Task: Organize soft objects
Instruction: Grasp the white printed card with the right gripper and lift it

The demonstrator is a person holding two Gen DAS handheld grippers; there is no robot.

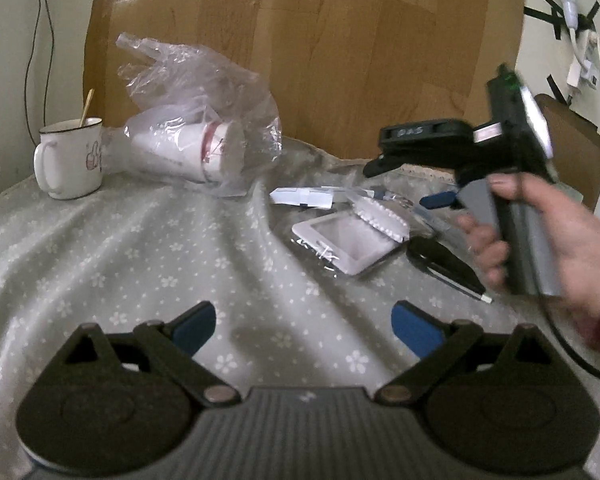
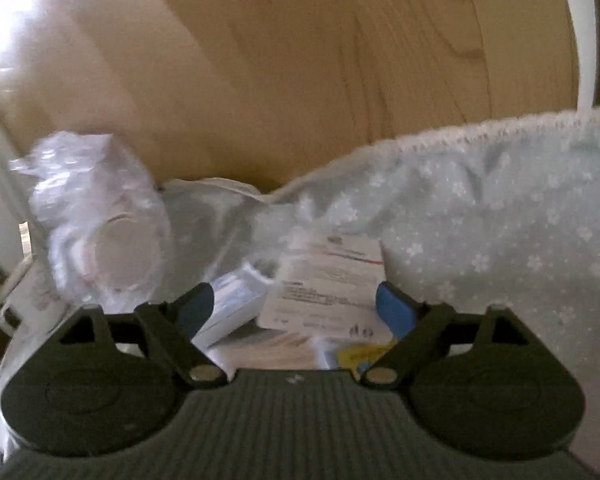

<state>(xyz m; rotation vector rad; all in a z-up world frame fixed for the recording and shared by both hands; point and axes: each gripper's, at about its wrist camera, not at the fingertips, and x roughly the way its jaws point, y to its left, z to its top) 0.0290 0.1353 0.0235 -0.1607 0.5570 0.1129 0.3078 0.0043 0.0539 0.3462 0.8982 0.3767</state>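
Across the flowered cloth (image 1: pixel 148 248) that covers the tabletop, everything is easiest placed from the crumpled plastic bag (image 1: pixel 204 128), the largest loose thing here, lying on its side toward the back with white paper cups inside. Left of the bag stands a white mug (image 1: pixel 70 158) with a stick in it. Right of the bag and nearer the front lies a small heap: a flat clear-wrapped packet (image 1: pixel 342 246) with a white frame, a folded paper slip (image 1: pixel 302 197) behind it, and a dark pen-like thing (image 1: pixel 444 266) at its right edge.

Which soft thing is meant first cannot be told; the heap looks the likelier, since the right gripper (image 2: pixel 294 304) hangs directly over it. From the right wrist a printed leaflet (image 2: pixel 328 284) and a small white box (image 2: pixel 236 306) lie between and just beyond its fingers (image 2: pixel 394 312), which stand wide apart and press on nothing. The bag lies up and to the left of them. The heap's long axis runs roughly across the span between the fingers, so a wrist turn may be needed.

The left gripper (image 1: pixel 302 330) is also wide open and empty, over bare cloth, well short of both bag and heap. The right hand (image 1: pixel 556 236) is nearer.
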